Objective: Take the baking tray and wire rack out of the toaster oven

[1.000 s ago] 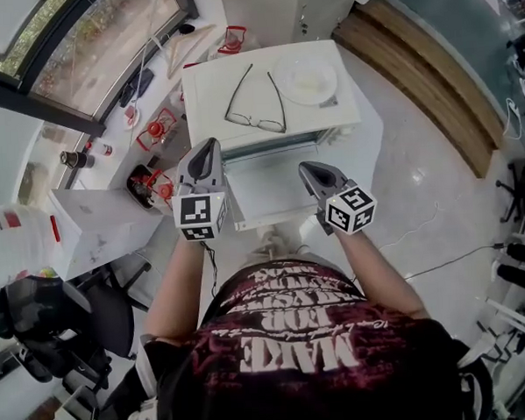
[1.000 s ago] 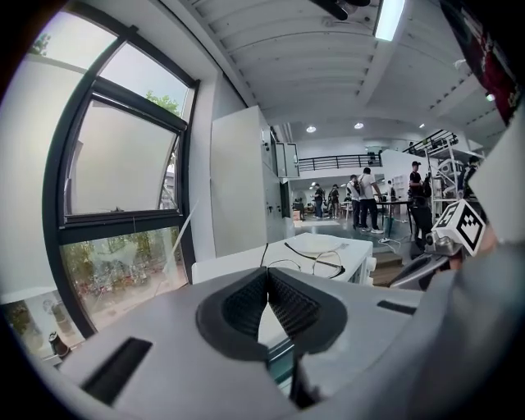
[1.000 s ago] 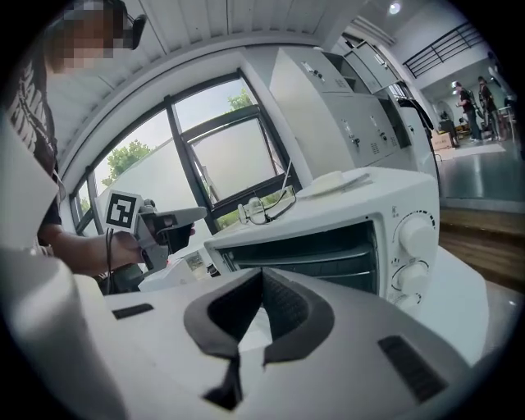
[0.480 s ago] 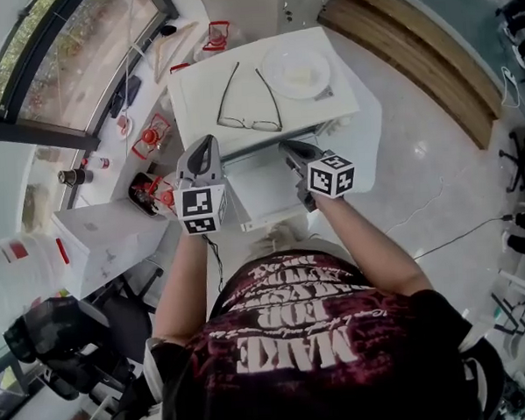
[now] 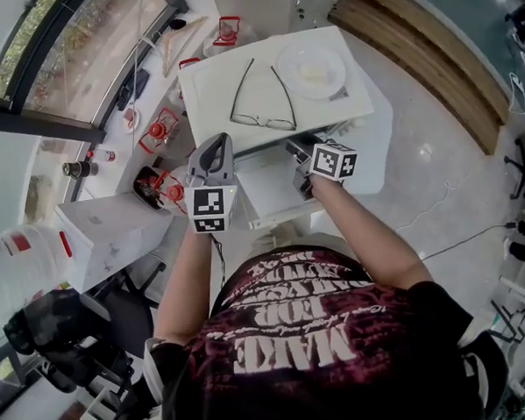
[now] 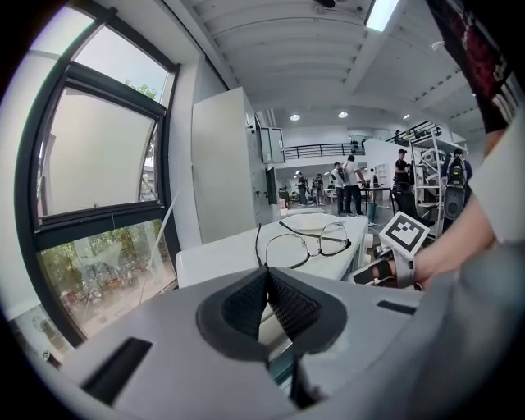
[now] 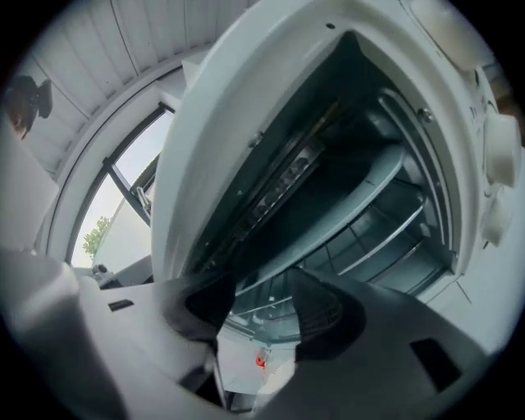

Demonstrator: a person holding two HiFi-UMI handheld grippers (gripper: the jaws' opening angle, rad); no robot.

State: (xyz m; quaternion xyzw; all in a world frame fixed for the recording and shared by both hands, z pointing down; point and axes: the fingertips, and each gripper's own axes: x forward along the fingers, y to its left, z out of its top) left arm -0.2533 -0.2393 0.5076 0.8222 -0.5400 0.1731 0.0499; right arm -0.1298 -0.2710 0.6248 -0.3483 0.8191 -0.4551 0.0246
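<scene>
Inside the toaster oven point(image 7: 246, 98): I see the baking tray point(image 7: 328, 217) on a higher level and the wire rack point(image 7: 373, 246) under it. Both sit fully in the oven.
Baking tray, look: flat and dark grey, with its front edge at the oven mouth.
Wire rack, look: thin bright metal bars.
Oven door point(image 5: 270, 191): folded down toward me.
Right gripper point(image 7: 262, 291): at the oven mouth, above the door. The jaws are spread and have just been opening. No pad presses on the tray, and nothing is pinched.
Left gripper point(image 6: 267, 275): beside the front left corner of the oven. The pads are pressed together with nothing between them.
On top of the oven: a white plate point(image 5: 312, 68) and a bent wire piece point(image 5: 262, 122), lying side by side.
Surface: a white table point(image 5: 364, 129) carries the oven.
Room: a big window point(image 5: 87, 47) is to the left of the oven, and a glossy pale floor point(image 5: 436, 178) to its right.
</scene>
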